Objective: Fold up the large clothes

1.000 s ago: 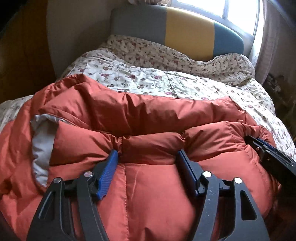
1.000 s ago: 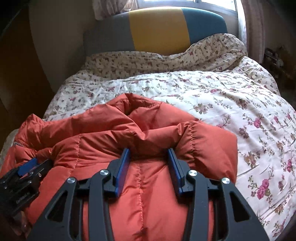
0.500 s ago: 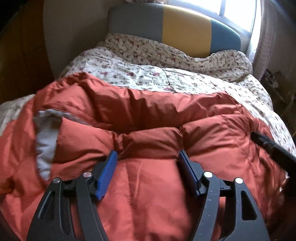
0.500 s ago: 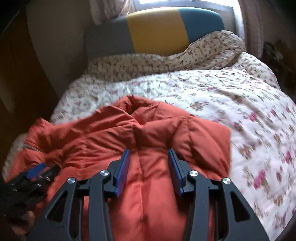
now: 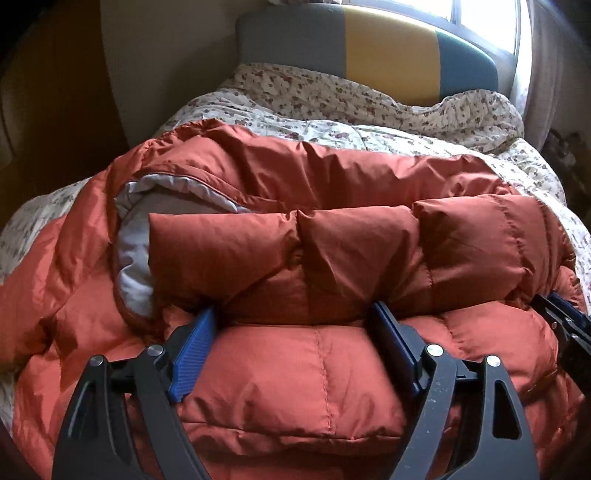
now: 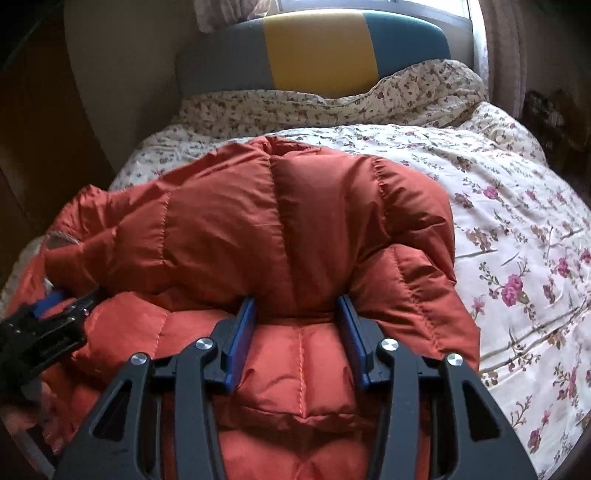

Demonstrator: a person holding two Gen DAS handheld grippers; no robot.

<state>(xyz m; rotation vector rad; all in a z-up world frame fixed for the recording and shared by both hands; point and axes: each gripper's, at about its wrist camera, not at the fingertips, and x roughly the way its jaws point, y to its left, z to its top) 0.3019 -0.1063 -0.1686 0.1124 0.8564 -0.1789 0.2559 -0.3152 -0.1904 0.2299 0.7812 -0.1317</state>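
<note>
Only leftward: jacket's grey lining (image 5: 133, 236).

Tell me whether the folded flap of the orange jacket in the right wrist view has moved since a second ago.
Yes. The folded flap has spread farther up the floral quilt, toward the headboard.

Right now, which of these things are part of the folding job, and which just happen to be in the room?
Part of the job:
- orange puffer jacket, half folded on the bed
- left gripper, jaws opening around a jacket fold
- right gripper, a jacket fold between its fingers

Just there:
- floral duvet
- grey, yellow and teal headboard
- window
</note>
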